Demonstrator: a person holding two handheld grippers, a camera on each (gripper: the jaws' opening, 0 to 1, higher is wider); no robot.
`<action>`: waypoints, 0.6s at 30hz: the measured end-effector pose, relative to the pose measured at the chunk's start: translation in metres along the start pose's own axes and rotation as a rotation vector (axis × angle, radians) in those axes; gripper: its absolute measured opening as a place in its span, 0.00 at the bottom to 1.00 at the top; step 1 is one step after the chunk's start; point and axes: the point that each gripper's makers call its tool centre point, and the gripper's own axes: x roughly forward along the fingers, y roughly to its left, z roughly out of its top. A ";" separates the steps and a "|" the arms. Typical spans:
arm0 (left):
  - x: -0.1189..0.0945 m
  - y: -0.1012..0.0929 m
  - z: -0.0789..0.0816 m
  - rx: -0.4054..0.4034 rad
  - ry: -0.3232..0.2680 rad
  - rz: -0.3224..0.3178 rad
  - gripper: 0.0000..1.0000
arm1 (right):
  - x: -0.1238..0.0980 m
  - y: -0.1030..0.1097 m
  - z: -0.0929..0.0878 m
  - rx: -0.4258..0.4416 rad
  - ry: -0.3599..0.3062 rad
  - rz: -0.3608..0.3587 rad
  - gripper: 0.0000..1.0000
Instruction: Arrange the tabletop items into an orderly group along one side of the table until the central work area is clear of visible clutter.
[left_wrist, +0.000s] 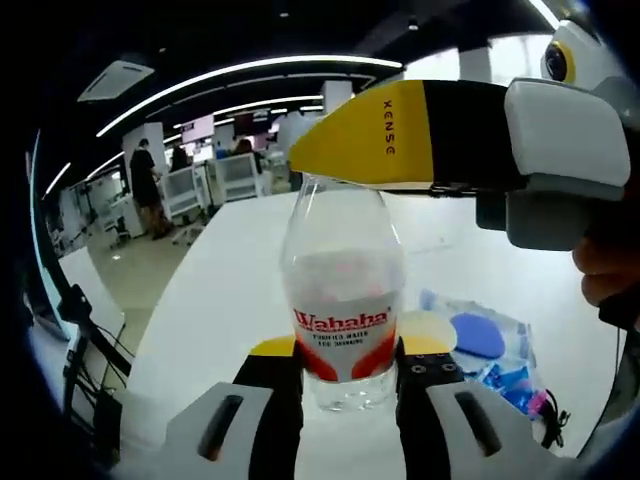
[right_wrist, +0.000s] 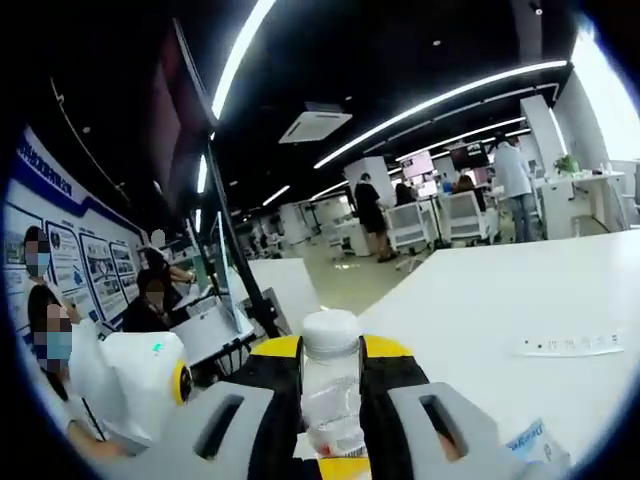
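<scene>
The wide white table (left_wrist: 230, 270) is carrying everything here, with people standing about the office behind it. A clear plastic water bottle with a red and white label (left_wrist: 343, 300) is standing upright on it, near the table's edge. The left gripper (left_wrist: 347, 375) is pinching the bottle's lower body between its black and yellow jaws, while the right gripper (right_wrist: 333, 385) is clamping the neck just under the white cap (right_wrist: 331, 329) (both jaws pressing against plastic). A crinkled clear bag of blue items (left_wrist: 490, 350) is lying just beside the bottle.
</scene>
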 end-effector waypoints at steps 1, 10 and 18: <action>0.001 0.000 0.000 0.000 0.000 0.000 0.31 | 0.001 0.000 0.000 -0.006 0.003 0.007 0.17; 0.011 0.002 0.000 -0.013 -0.006 -0.008 0.31 | 0.007 0.002 -0.007 -0.065 0.024 0.044 0.17; 0.016 -0.002 -0.005 -0.017 0.013 -0.018 0.31 | 0.011 -0.004 -0.014 -0.106 0.049 0.081 0.17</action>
